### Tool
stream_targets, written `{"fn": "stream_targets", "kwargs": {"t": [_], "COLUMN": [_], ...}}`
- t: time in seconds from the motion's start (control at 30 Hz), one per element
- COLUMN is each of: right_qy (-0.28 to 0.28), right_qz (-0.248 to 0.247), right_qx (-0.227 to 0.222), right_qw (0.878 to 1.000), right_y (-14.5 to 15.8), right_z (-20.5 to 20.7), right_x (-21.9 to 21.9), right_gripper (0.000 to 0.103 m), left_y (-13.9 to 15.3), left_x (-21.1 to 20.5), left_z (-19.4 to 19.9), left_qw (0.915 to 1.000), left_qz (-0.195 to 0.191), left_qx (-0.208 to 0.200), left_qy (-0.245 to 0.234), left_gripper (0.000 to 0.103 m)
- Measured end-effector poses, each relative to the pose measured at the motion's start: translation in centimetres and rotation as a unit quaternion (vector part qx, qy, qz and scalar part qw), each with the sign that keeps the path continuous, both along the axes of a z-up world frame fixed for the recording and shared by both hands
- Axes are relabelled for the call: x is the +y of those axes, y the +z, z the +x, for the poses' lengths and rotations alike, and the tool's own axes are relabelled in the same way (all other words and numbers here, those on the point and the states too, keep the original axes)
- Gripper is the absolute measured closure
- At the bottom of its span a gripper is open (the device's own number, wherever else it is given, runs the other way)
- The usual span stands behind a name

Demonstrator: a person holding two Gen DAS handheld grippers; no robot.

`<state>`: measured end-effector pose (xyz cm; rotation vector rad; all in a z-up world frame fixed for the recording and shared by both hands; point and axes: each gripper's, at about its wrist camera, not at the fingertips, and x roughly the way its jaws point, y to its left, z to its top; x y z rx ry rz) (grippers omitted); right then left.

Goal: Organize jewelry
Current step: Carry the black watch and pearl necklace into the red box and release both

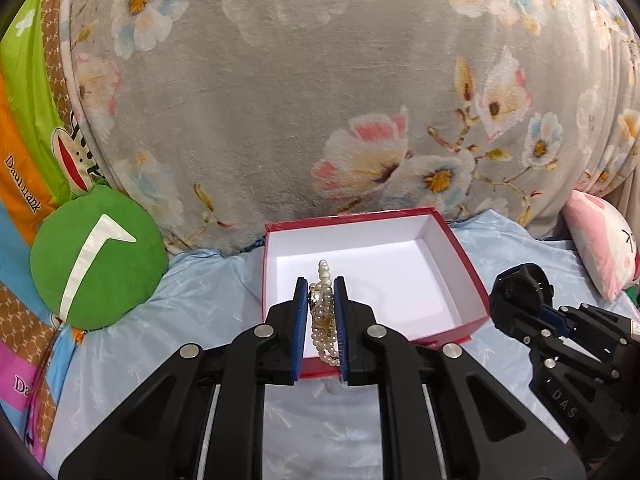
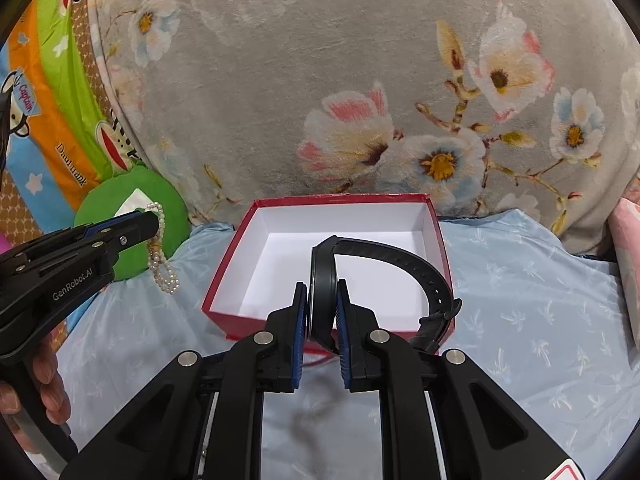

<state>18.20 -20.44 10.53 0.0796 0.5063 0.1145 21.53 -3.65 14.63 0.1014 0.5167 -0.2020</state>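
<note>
An open red box (image 1: 460,246) with a white inside sits on the light blue sheet; it also shows in the right wrist view (image 2: 240,236). My left gripper (image 1: 321,292) is shut on a pearl bracelet (image 1: 322,320), held above the box's near edge. The bracelet hangs from it in the right wrist view (image 2: 160,256), left of the box. My right gripper (image 2: 322,296) is shut on a black watch (image 2: 400,256), held over the box's near side. The watch also shows in the left wrist view (image 1: 520,292), right of the box.
A grey floral blanket (image 1: 320,100) rises behind the box. A green round cushion (image 1: 100,260) lies at the left, a pink-and-white pillow (image 1: 604,248) at the right. Colourful cartoon bedding (image 1: 24,140) lies at the far left.
</note>
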Motion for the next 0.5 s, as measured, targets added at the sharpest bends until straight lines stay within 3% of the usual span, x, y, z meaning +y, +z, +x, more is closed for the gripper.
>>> {"fn": "stream_targets", "kwargs": {"t": [0.27,0.5], "right_qy": [0.006,-0.001], "right_qz": [0.015,0.026], "right_qx": [0.002,0.012], "right_qw": [1.0,1.0], "right_y": [0.2,-1.6], "right_z": [4.7,9.4], "right_x": [-1.0,-2.0], "right_gripper": [0.09,0.09], "left_y": [-1.1,-4.0], "left_x": [-0.5,-2.1], "left_z": [4.7,10.0], "left_qw": [1.0,0.9993], "left_qz": [-0.002,0.021], "left_qx": [0.004,0.029], "left_qy": [0.008,0.012], "left_gripper": [0.091,0.091]}}
